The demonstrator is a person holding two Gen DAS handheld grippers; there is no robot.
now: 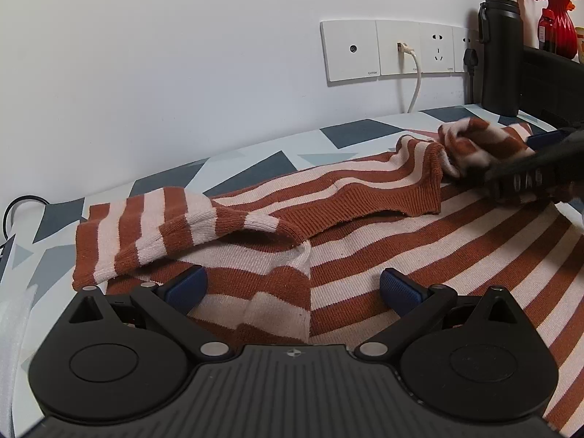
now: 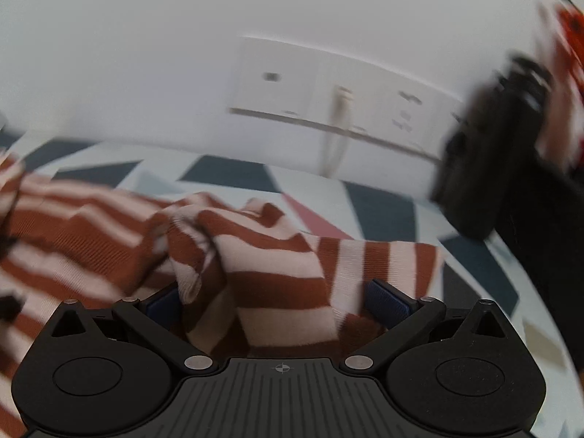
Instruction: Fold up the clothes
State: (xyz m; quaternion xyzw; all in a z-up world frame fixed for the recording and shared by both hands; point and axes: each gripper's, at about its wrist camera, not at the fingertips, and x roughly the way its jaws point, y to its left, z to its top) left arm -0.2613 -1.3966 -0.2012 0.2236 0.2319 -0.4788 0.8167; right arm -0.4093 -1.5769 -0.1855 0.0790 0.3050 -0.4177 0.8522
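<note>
A rust-and-pink striped sweater (image 1: 401, 233) lies spread on the patterned table (image 1: 252, 162). One sleeve (image 1: 160, 230) is folded across its left side. My left gripper (image 1: 294, 290) hovers low over the sweater's near edge, open, with a folded flap between its blue pads (image 1: 186, 288) but not pinched. At the far right, the black right gripper (image 1: 529, 175) reaches over the bunched other sleeve (image 1: 474, 142). In the blurred right wrist view, that sleeve (image 2: 277, 273) is heaped between the wide-apart fingers of my right gripper (image 2: 275, 303), which is open.
A row of wall sockets (image 1: 394, 49) with a white cable (image 1: 416, 84) runs along the wall behind the table. A tall black bottle (image 1: 500, 51) and a red vase with orange flowers (image 1: 562, 25) stand at the back right. A black cable (image 1: 22, 204) loops at the left edge.
</note>
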